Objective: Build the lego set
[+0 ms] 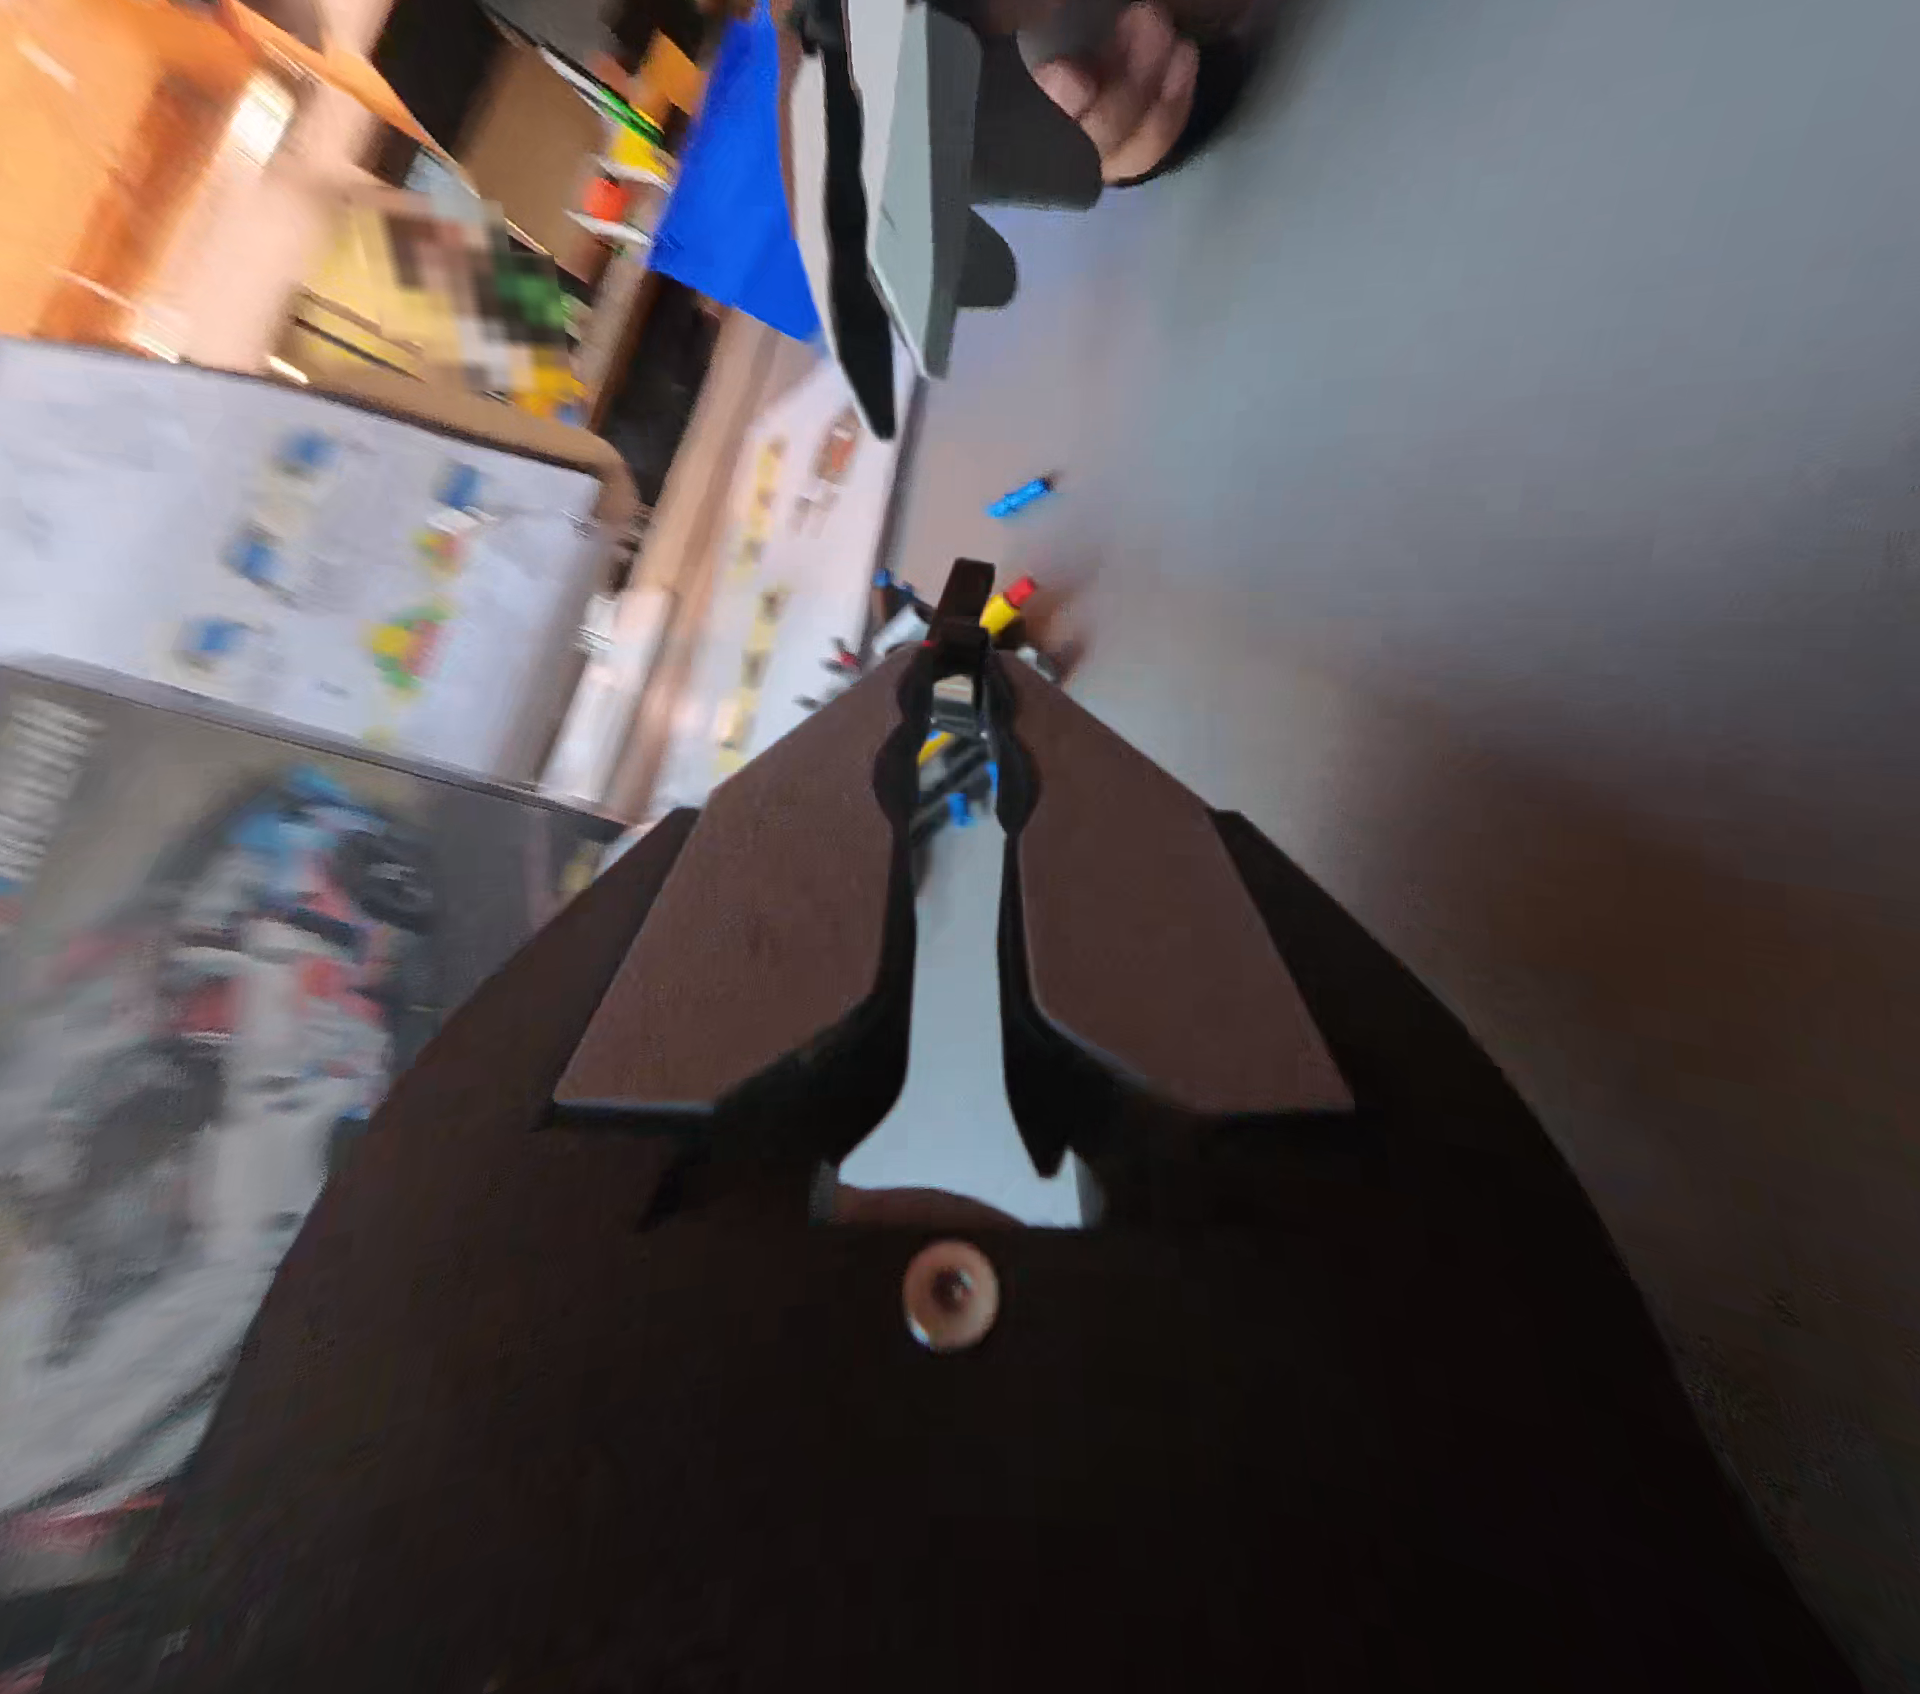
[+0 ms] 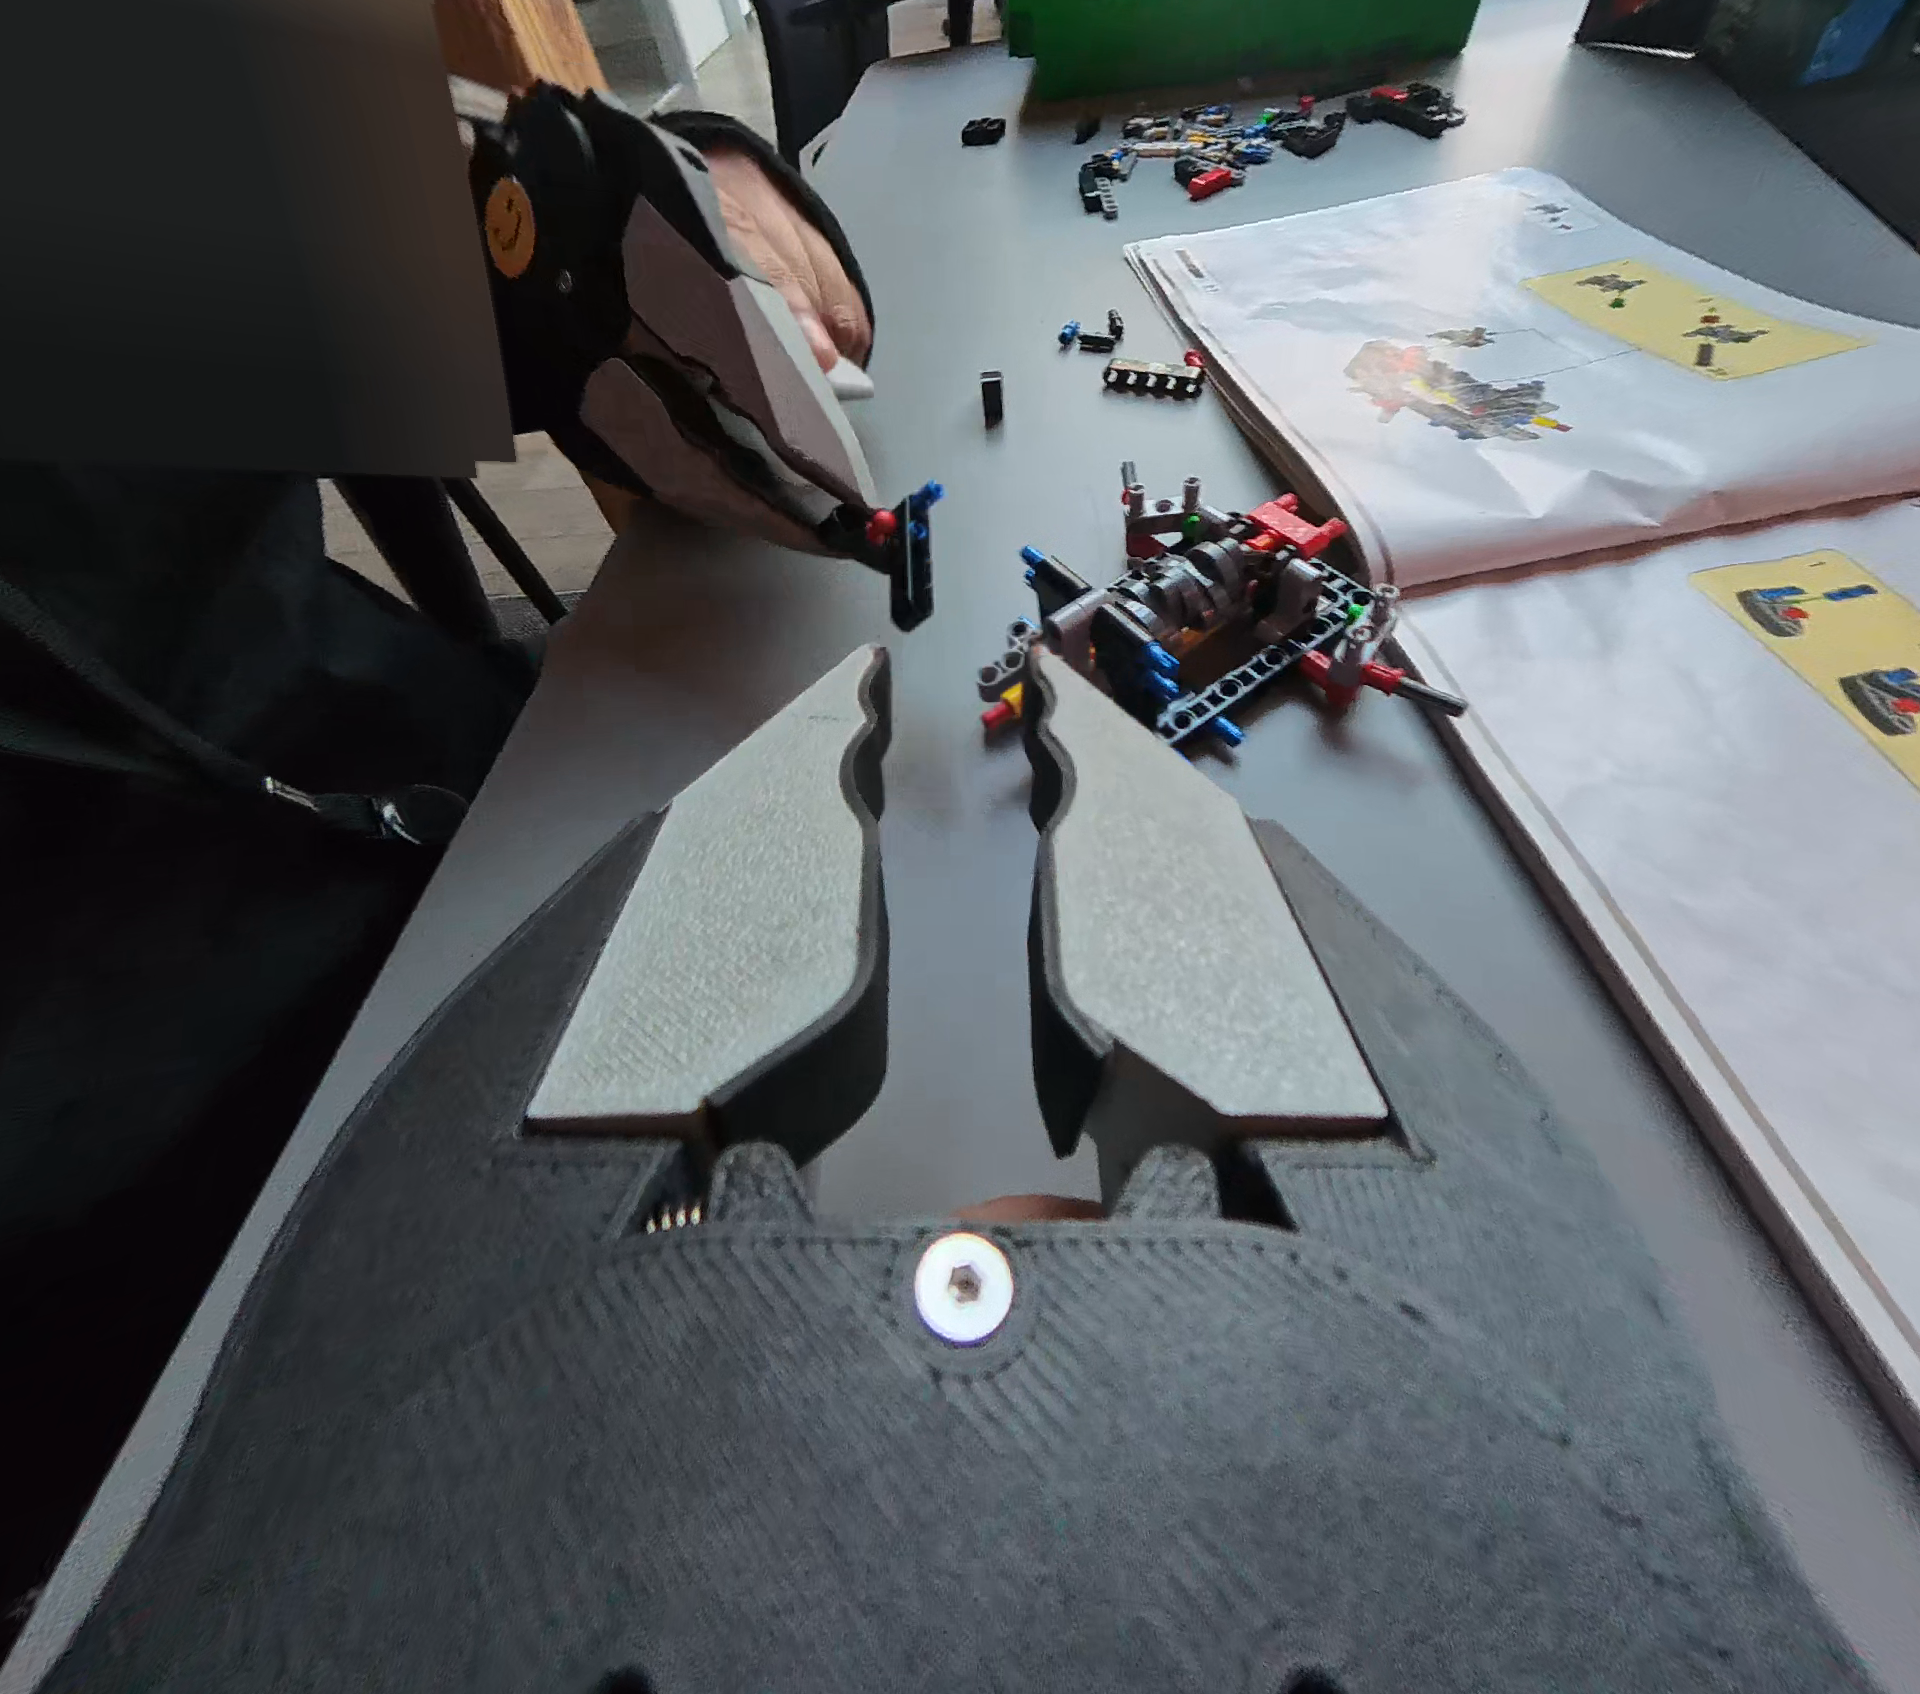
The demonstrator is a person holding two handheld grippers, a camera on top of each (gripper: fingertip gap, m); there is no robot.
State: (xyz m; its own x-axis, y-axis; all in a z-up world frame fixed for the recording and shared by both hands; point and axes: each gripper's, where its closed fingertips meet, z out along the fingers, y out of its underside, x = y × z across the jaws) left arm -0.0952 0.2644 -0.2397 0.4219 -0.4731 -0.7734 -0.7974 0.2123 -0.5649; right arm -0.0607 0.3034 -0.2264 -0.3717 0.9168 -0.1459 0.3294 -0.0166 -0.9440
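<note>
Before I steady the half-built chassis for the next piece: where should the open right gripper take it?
Probably across the near end of the black frame of the chassis, approaching from the right gripper side. The frame's edges look flat and parallel; pins and gears crowd the top.

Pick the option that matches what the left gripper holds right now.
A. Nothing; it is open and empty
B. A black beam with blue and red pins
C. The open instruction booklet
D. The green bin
B: in the right wrist view the left gripper is shut on a small black beam carrying blue and red pins, held above the table beside the part-built model.
</note>
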